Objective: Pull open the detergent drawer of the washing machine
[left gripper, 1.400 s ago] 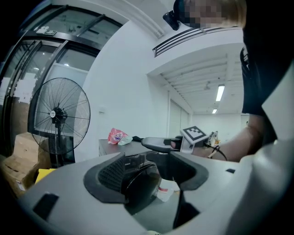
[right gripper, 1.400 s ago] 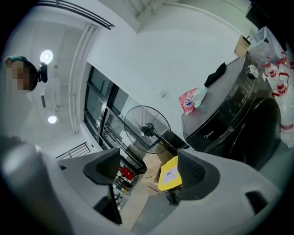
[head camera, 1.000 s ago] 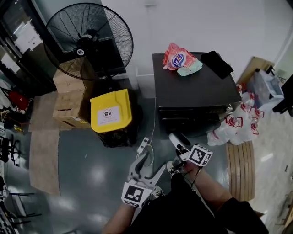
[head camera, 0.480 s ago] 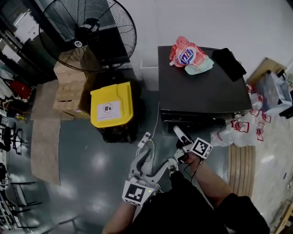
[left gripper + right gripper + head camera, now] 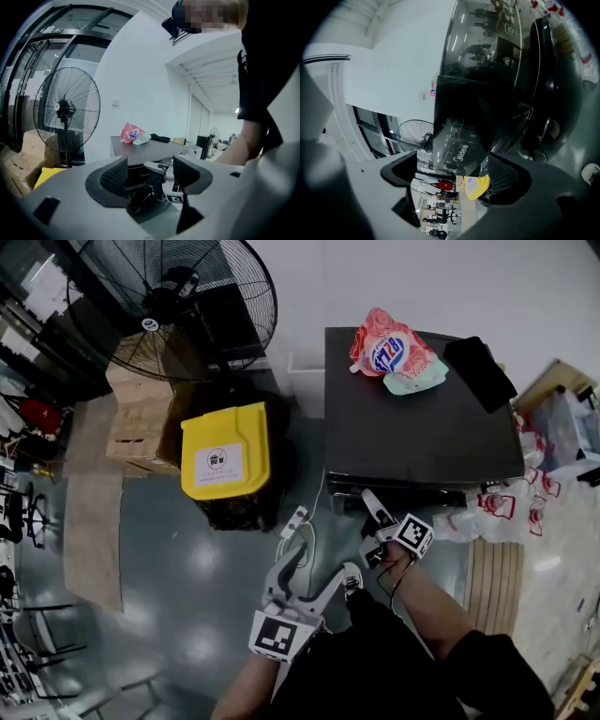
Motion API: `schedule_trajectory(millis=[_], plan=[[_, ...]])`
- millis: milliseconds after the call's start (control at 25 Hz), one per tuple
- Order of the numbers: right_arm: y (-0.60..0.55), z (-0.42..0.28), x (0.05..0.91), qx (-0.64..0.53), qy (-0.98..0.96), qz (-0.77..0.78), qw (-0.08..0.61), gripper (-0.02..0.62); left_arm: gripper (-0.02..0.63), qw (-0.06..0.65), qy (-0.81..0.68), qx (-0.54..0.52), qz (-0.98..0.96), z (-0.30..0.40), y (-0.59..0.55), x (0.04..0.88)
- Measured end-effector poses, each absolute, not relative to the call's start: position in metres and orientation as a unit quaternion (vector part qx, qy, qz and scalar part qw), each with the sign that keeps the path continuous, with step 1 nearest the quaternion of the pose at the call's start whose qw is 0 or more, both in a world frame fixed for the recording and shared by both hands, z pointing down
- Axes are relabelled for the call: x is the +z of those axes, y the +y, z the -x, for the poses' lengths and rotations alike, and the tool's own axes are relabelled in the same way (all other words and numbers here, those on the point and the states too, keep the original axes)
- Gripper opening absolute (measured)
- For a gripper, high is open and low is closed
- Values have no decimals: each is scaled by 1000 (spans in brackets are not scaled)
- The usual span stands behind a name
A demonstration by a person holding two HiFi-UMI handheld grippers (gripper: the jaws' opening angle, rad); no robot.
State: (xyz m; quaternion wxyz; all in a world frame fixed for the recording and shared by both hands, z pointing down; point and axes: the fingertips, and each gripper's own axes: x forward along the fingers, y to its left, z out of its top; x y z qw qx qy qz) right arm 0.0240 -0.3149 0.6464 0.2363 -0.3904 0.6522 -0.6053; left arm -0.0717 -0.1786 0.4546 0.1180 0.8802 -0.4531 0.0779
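Loads of clutter in this corner, lol

Big black pedestal fan [image 5: 169, 306] up at 11 o'clock, with cardboard boxes [image 5: 136, 423] at its foot and a yellow-lidded bin [image 5: 223, 460] just beside them. A pink bag [image 5: 386, 348] and a black cloth [image 5: 480, 371] are near each other at 1 o'clock. White plastic bags [image 5: 506, 507] with red print at 3, power strip [image 5: 294, 521] on the floor near centre.

The head view looks steeply down from overhead onto the top of the washing machine [image 5: 422, 427] and the floor [image 5: 187, 568]. The left gripper view sits low and farther back, facing the machine almost level. The right gripper view, rolled sideways, is close to its dark front. All three share the machine and the fan [image 5: 169, 306].
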Motion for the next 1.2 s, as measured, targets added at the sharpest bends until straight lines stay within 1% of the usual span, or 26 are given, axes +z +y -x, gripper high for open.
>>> schedule_trajectory(millis=[80,480,760,960,1200], plan=[[-320,-24,651,-606,653,386,239,480,278,121,-452,80,-880,69,-184,459],[-320,-29,654,-622,645,362,256,460,278,128,-437,80,-887,53,-207,469],[-323,-35,660,-642,619,352,284,433,278,131,-432,78,-889,50,-214,471],[-325,-39,664,-643,616,352,289,446,278,135,-433,76,-888,53,-215,474],[-340,-34,664,-624,636,362,275,465,278,145,-435,77,-885,58,-215,477]])
